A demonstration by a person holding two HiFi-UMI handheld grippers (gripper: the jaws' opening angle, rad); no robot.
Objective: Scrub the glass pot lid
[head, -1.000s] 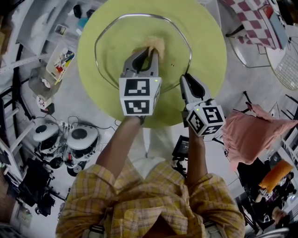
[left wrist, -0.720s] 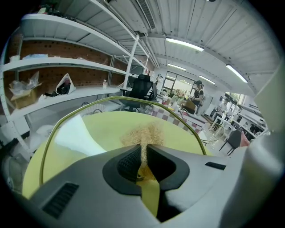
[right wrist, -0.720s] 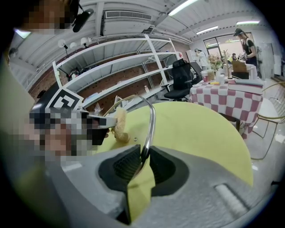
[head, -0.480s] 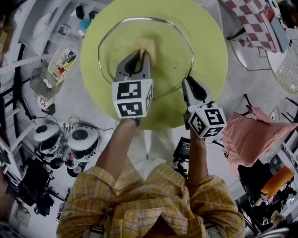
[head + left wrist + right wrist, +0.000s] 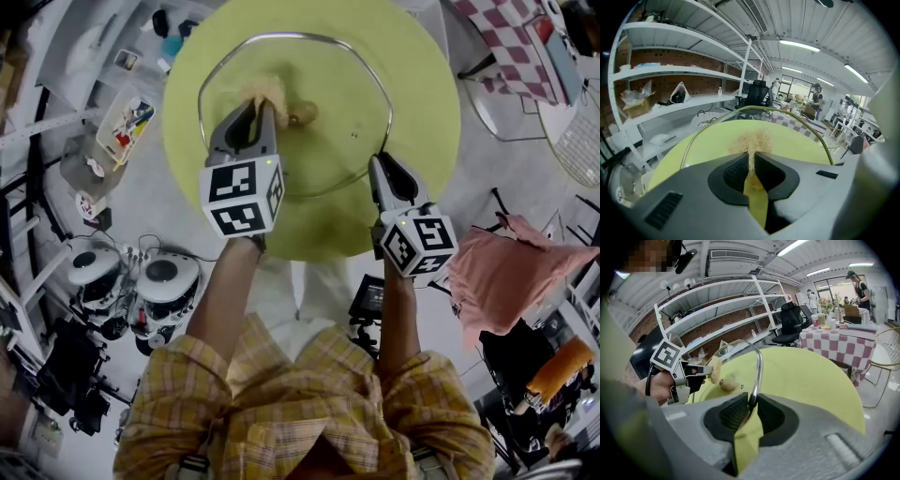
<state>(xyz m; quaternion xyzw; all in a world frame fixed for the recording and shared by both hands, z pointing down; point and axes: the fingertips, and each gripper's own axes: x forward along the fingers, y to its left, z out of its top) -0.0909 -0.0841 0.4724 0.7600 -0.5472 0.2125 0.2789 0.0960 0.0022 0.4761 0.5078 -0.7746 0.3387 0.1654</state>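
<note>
The glass pot lid [image 5: 328,80] rests on the round yellow-green counter [image 5: 422,103], near its centre. The right hand-held gripper [image 5: 380,161] is closed on the lid's metal rim [image 5: 758,363] at the near right edge. In the right gripper view both pads press on the rim, one from each side. The left hand-held gripper [image 5: 255,103] is closed on a tan fibrous scrubber [image 5: 263,91]. In the left gripper view the jaws stand almost together, with the fibre pinched between them and a tuft projecting past the tips. The tuft sits over the left half of the glass, just left of the lid's knob [image 5: 302,116]. The two hand-held grippers are well apart.
</note>
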